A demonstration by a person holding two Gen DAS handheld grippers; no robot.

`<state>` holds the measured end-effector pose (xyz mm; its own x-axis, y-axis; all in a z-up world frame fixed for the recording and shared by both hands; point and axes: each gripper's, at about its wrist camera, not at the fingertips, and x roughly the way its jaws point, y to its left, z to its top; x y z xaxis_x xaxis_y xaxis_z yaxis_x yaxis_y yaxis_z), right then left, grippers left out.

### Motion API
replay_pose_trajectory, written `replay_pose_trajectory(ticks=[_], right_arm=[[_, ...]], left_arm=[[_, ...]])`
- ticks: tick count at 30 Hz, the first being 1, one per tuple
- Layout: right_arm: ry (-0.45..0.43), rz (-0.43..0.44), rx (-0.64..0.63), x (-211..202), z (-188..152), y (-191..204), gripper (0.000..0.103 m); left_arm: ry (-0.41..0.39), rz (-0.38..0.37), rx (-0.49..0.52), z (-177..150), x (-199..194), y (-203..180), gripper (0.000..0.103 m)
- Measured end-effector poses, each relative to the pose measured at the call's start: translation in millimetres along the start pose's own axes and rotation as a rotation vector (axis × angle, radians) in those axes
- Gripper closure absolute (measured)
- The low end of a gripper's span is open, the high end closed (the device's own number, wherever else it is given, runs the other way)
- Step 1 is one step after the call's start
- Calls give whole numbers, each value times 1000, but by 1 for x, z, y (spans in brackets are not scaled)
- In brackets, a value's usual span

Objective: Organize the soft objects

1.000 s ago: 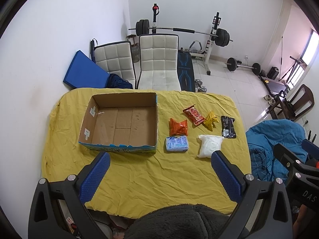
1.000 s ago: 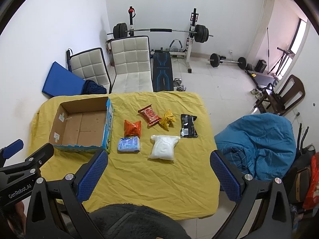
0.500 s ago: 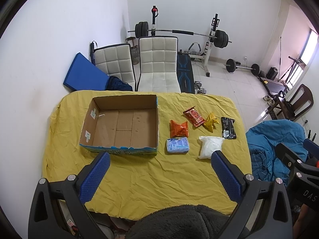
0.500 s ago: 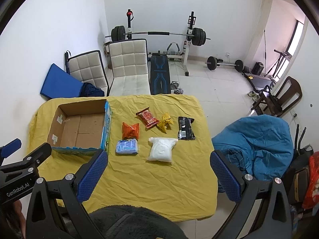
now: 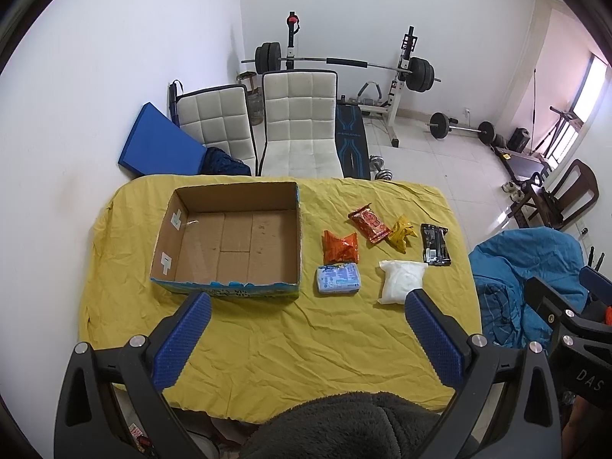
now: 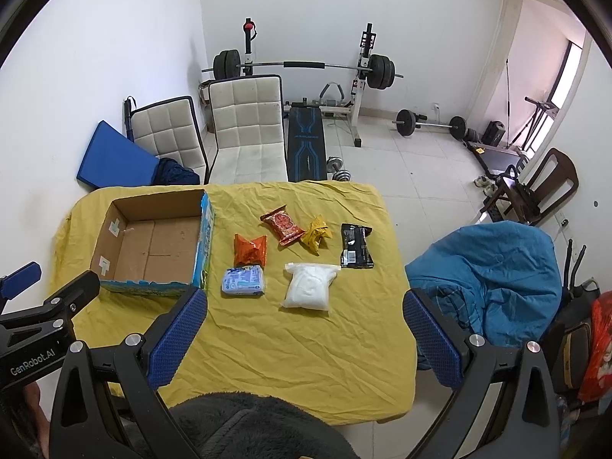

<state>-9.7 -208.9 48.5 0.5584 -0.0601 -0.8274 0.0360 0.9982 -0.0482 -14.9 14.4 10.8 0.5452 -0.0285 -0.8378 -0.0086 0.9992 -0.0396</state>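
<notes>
An open empty cardboard box [image 5: 233,241] [image 6: 153,244] sits at the left of the yellow-covered table [image 5: 287,344] [image 6: 287,344]. To its right lie several soft packets: an orange one [image 5: 340,246] [image 6: 249,249], a red one [image 5: 369,222] [image 6: 283,223], a yellow one [image 5: 401,232] [image 6: 315,234], a black one [image 5: 434,244] [image 6: 355,245], a blue-white pack [image 5: 338,278] [image 6: 243,281] and a white bag [image 5: 401,281] [image 6: 310,285]. My left gripper [image 5: 306,306] and right gripper [image 6: 304,306] are open and empty, held high above the table's near edge.
Two white padded chairs [image 5: 298,130] and a blue mat [image 5: 157,145] stand behind the table. A weight bench with barbell [image 6: 306,65] is by the far wall. A blue beanbag [image 6: 497,279] and a wooden chair [image 6: 543,187] are to the right.
Both views have shifted slightly: the table and packets sit a little lower and nearer in the frames. Nothing on the table has moved.
</notes>
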Motion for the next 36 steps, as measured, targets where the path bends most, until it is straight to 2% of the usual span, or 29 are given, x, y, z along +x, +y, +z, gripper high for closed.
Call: replay_pose_trajectory(ticks=[17, 23, 26, 30, 32, 36], right_arm=[[21, 12, 14, 7, -2, -3, 0], [73, 22, 65, 42, 2, -21, 0], [131, 22, 88, 82, 5, -35, 0], [258, 36, 114, 167, 8, -53, 0], [331, 41, 135, 225, 5, -59, 0], [483, 33, 171, 342, -10, -61, 0]], left_arm=[[27, -9, 13, -3, 8, -2, 0], [41, -13, 7, 9, 36, -3, 0], [70, -8, 3, 19, 65, -7, 0], [130, 12, 15, 29, 122, -17, 0], [196, 49, 32, 30, 162, -24, 0], [322, 67, 50, 27, 240, -36, 0]])
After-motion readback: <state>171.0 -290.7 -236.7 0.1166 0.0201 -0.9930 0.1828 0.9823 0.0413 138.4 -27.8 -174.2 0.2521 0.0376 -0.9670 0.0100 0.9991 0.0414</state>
